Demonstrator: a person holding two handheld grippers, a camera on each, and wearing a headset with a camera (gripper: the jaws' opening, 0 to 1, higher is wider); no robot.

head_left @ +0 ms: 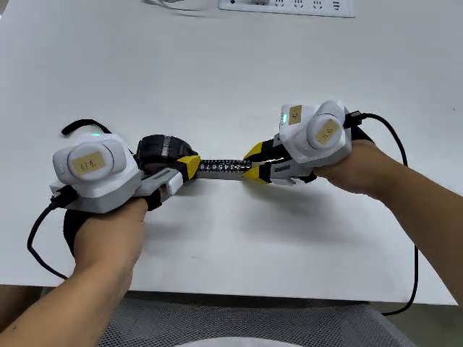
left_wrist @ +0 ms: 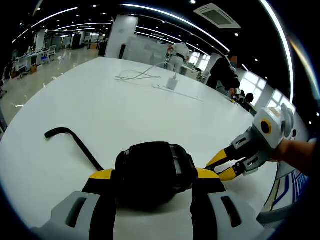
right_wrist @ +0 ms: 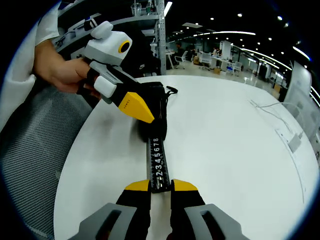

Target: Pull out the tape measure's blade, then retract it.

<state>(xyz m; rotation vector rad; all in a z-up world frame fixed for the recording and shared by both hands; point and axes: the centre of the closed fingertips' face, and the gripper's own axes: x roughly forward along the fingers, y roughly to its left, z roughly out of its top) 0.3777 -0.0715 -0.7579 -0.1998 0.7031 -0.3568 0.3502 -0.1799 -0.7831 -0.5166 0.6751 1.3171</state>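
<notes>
Nearest the person, the left gripper [left_wrist: 155, 175] is clenched on the black case [head_left: 160, 148] of the tape measure, one jaw on each flank, and the case sits low over the table [head_left: 217, 246]. From the case's mouth the blade [right_wrist: 156, 160] runs straight to the right gripper [right_wrist: 160, 186], whose jaws pinch the blade's free end. That line is what the coming move turns on. The blade's long axis lies across the bench from the left hand to the right, along the right gripper's own jaws, with a short stretch out and the printed numbers reading up to about eight. Drawing the two grippers apart along that axis would likely feed out more blade, and closing the gap would let it run back. The case's black strap [head_left: 79, 126] trails off to the left. Farther off lies a white power strip [head_left: 289, 6]. The count is one tape measure, one blade, two grippers, one strap and one power strip.
</notes>
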